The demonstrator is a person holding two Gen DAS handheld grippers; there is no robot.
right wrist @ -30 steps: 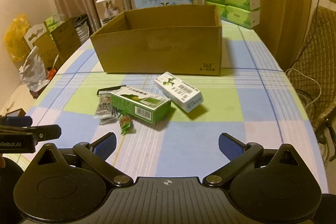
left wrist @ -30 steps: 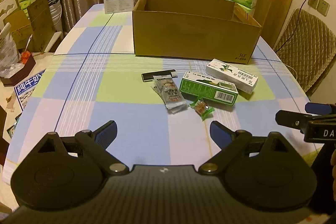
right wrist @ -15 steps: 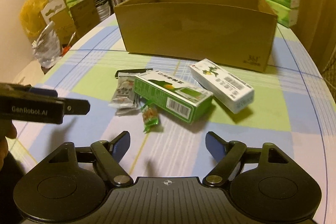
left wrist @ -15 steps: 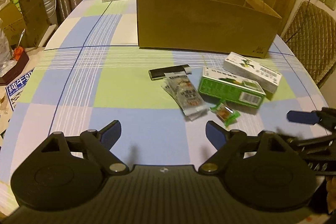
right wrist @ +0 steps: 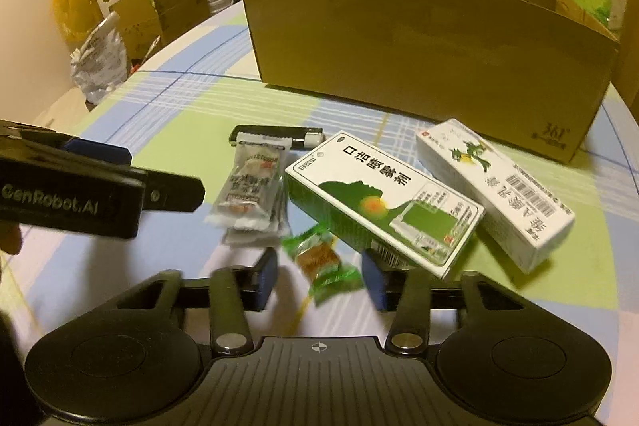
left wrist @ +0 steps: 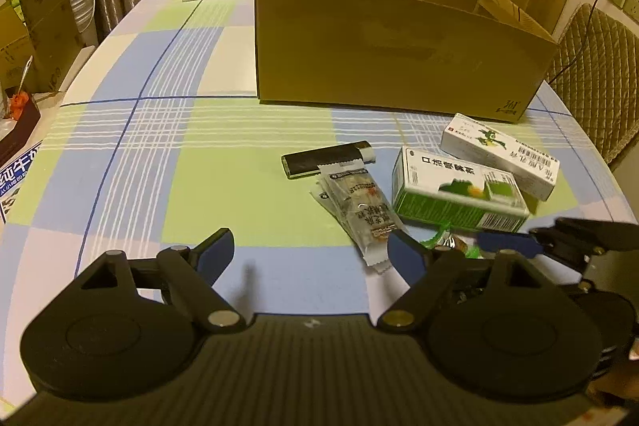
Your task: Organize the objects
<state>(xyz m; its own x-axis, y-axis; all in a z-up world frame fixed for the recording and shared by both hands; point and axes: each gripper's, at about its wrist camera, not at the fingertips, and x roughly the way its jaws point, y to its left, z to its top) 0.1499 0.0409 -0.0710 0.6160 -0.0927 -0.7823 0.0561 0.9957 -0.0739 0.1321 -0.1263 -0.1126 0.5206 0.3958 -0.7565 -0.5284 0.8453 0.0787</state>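
While the right gripper [right wrist: 321,278] has just been closing, its blue pads now sit either side of the small green-wrapped candy [right wrist: 323,264] on the checked tablecloth [right wrist: 167,114], w/ no clear contact yet, so it reads as apart, not clamped. The candy lies straight ahead of that gripper, just in front of the green-and-white medicine carton [right wrist: 383,210], long axis roughly along the fingers; the open brown cardboard box [right wrist: 419,38] is well beyond. The left gripper [left wrist: 309,252], jaws apart & empty, is farther, nearer the clear snack packets [left wrist: 355,202].
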